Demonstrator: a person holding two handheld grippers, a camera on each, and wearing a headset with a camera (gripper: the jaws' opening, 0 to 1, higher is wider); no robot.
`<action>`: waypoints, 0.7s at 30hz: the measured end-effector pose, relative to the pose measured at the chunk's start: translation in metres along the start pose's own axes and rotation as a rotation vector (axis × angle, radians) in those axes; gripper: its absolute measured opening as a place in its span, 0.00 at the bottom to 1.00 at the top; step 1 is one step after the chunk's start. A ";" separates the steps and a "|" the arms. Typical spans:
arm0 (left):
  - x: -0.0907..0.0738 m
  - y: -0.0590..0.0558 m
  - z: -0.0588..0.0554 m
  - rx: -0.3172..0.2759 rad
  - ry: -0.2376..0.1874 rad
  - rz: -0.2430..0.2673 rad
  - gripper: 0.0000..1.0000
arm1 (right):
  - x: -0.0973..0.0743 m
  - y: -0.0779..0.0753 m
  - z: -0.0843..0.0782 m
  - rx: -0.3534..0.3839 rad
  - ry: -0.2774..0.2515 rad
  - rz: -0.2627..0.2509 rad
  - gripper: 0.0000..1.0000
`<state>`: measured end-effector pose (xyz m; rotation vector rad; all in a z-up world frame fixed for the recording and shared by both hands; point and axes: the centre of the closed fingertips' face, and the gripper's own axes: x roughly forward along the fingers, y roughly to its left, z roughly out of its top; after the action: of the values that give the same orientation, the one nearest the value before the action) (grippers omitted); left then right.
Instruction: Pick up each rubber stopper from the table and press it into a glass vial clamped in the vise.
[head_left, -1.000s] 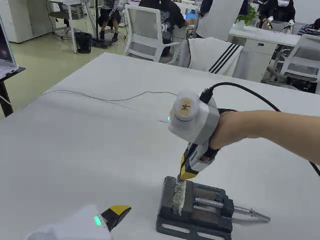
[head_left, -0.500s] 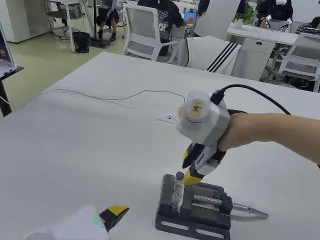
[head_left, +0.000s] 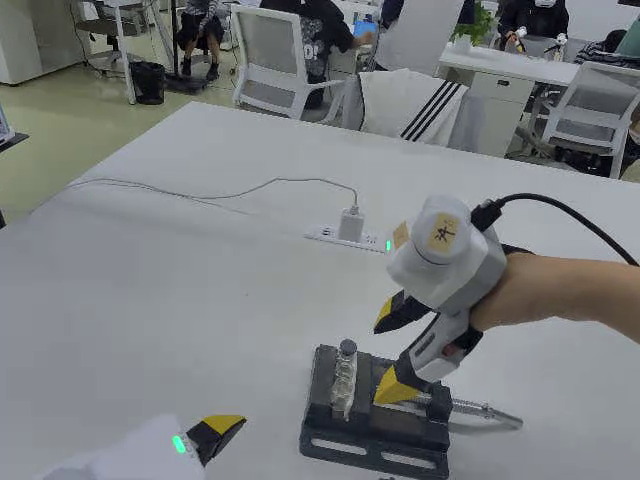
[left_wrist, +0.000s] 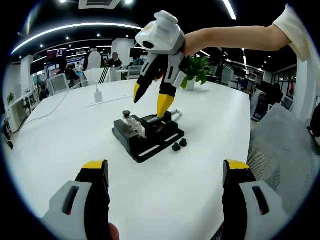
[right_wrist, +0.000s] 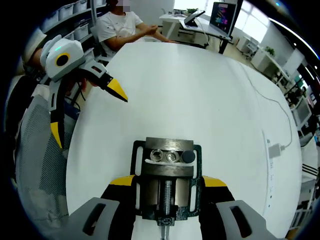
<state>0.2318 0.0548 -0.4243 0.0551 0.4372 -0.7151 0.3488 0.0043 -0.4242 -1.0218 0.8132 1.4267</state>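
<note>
A black vise (head_left: 372, 437) stands on the white table and clamps clear glass vials (head_left: 343, 380). A dark rubber stopper (head_left: 347, 347) sits in the top of one vial. In the right gripper view the vise (right_wrist: 167, 176) holds three vials: two with bare mouths (right_wrist: 163, 156) and one stoppered (right_wrist: 188, 156). My right gripper (head_left: 390, 354) hovers open just right of the vials, above the vise. My left gripper (head_left: 215, 436) stays low at the front left, open with nothing in it. Two loose stoppers (left_wrist: 179, 145) lie beside the vise (left_wrist: 148, 134).
A white power strip (head_left: 348, 235) with a plugged charger and a thin cable lies farther back on the table. Office chairs, desks and seated people are beyond the far edge. The right gripper's black cord (head_left: 570, 217) arcs over the forearm.
My right gripper has lifted off the vial top, swung right and opened, leaving the stopper seated in the vial. The head camera shifted a little; my left gripper kept its place.
</note>
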 end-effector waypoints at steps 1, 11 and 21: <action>0.000 0.000 0.000 0.001 0.000 0.000 0.94 | 0.000 0.002 -0.001 0.002 -0.002 0.000 0.48; -0.002 0.002 -0.002 0.015 0.011 -0.006 0.94 | -0.006 0.021 -0.020 0.027 -0.006 -0.001 0.47; -0.003 0.001 -0.004 0.015 0.014 -0.011 0.94 | -0.005 0.042 -0.024 0.064 -0.048 0.004 0.45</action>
<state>0.2291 0.0585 -0.4272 0.0716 0.4454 -0.7289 0.3108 -0.0244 -0.4315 -0.9345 0.8206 1.4148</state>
